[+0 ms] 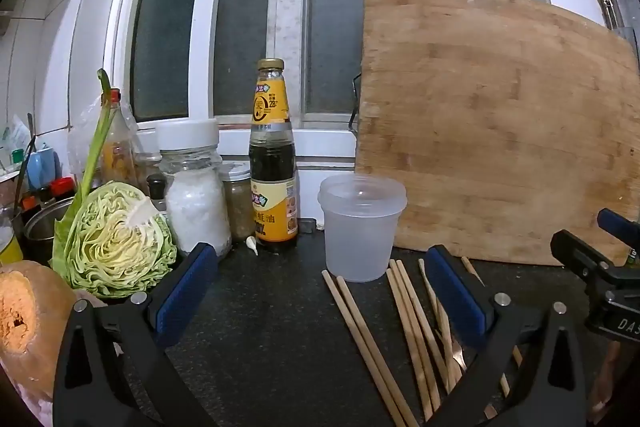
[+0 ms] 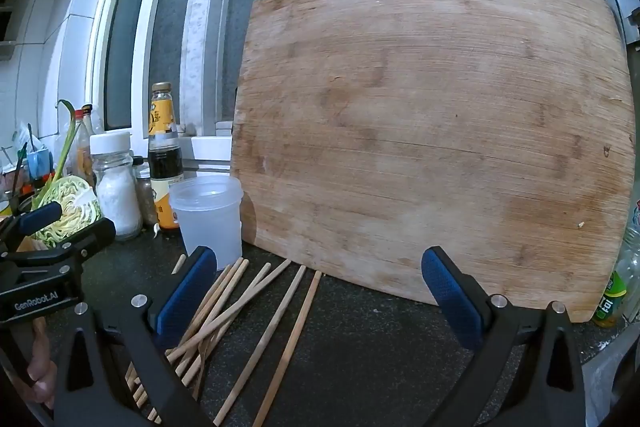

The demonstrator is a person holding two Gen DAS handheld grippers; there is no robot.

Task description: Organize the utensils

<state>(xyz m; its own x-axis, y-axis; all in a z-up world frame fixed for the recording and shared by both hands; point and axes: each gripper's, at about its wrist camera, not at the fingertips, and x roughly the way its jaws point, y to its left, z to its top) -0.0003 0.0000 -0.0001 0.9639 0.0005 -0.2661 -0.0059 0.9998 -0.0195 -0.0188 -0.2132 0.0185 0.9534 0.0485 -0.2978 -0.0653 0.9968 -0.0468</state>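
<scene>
- Left wrist view: my left gripper (image 1: 320, 291) hangs with jaws apart and empty over the dark counter (image 1: 264, 327). The chopsticks (image 1: 404, 331) lie loose before the plastic cup (image 1: 362, 227); I judge nothing gathered yet.
- Right wrist view: my right gripper (image 2: 320, 291) is spread and empty too. Next I'd pinch one chopstick; the cutting board (image 2: 432, 131) behind limits room.

one cup (image 1: 362, 227), one cutting board (image 2: 432, 139), several chopsticks (image 2: 276, 319)

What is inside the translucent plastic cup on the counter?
The plastic cup looks empty: no chopsticks stand in it; they lie on the counter in front. Its frosted wall blurs the bottom.
</scene>
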